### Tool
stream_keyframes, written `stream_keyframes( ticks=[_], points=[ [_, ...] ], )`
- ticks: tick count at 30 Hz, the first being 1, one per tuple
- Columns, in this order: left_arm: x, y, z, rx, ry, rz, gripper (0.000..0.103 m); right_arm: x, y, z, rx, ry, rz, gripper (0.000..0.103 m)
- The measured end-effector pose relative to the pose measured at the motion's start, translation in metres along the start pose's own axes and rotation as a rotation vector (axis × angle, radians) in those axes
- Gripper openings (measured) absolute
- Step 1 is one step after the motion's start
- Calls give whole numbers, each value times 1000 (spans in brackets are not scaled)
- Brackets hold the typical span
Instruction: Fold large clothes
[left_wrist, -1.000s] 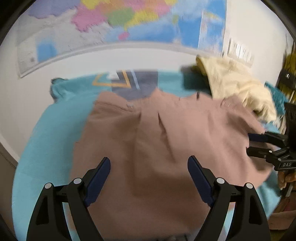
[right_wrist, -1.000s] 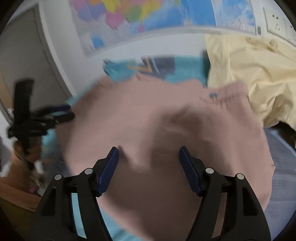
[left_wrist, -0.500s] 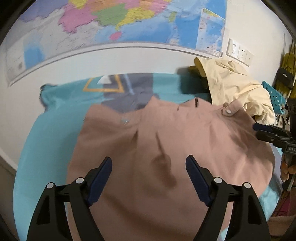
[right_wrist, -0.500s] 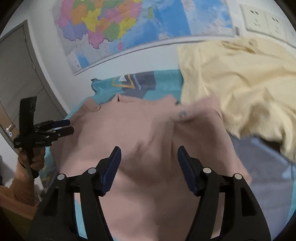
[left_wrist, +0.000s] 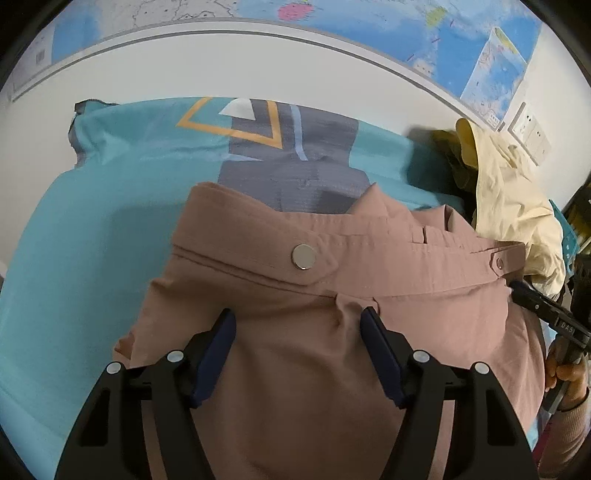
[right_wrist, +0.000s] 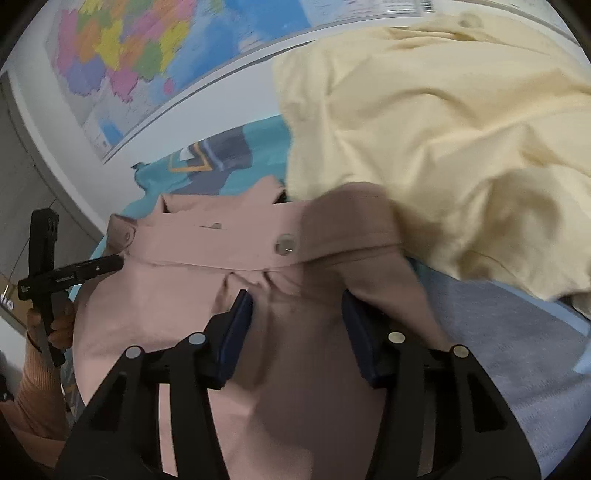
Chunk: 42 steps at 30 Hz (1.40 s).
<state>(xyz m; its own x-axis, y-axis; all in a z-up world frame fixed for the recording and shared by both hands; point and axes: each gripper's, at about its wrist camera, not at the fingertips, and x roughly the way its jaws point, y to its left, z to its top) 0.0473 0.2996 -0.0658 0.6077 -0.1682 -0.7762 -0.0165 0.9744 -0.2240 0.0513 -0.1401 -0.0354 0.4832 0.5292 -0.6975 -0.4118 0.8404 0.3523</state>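
Observation:
A dusty-pink garment (left_wrist: 317, 354) with a buttoned waistband lies spread on the teal bed cover (left_wrist: 74, 236); it also shows in the right wrist view (right_wrist: 192, 288). My left gripper (left_wrist: 299, 325) is open, low over the cloth just below the waistband and its silver button (left_wrist: 303, 257). My right gripper (right_wrist: 297, 306) is open, low over the other end of the waistband, near another silver button (right_wrist: 285, 244). Each gripper shows from the side in the other's view, the right one (left_wrist: 532, 306) and the left one (right_wrist: 99, 266).
A pale yellow garment (right_wrist: 443, 140) lies heaped to the right, overlapping the pink one's edge; it also shows in the left wrist view (left_wrist: 513, 206). A wall map (left_wrist: 369, 22) hangs behind the bed. A grey panel (right_wrist: 517, 343) of the cover lies at right.
Both grippers have moved forward and down toward the waistband, which now fills each view. Both stay open.

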Motion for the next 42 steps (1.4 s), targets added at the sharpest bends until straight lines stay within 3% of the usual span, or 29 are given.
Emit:
stream_keyframes(
  ticks=[3, 5, 12, 17, 22, 25, 28, 35, 39, 42],
  points=[
    [-16, -6, -6, 29, -33, 18, 69, -15, 9, -4, -35, -27, -28, 58],
    [-33, -14, -17, 65, -83, -18, 71, -31, 21, -10, -90, -63, -20, 67],
    [-54, -61, -45, 229, -134, -84, 75, -33, 83, -22, -250, -50, 118, 68],
    [-38, -89, -53, 318, -106, -39, 76, -12, 111, -37, -341, 10, 124, 68],
    [-20, -86, -61, 304, -61, 34, 76, 6, 98, -48, -311, 89, 48, 68],
    [-13, -79, -65, 260, -37, 38, 76, 3, 84, -50, -238, 79, 83, 67],
    [-18, -82, -68, 270, -46, 57, 76, -4, 88, -55, -261, 72, 49, 67],
    [-44, -79, -77, 274, -93, 57, 76, -31, 80, -63, -246, 12, 84, 67],
    [-44, -69, -83, 250, -83, 63, 76, -35, 61, -69, -209, 29, 57, 67],
    [-40, -62, -85, 229, -70, 56, 76, -40, 51, -71, -180, 17, 67, 60]
  ],
)
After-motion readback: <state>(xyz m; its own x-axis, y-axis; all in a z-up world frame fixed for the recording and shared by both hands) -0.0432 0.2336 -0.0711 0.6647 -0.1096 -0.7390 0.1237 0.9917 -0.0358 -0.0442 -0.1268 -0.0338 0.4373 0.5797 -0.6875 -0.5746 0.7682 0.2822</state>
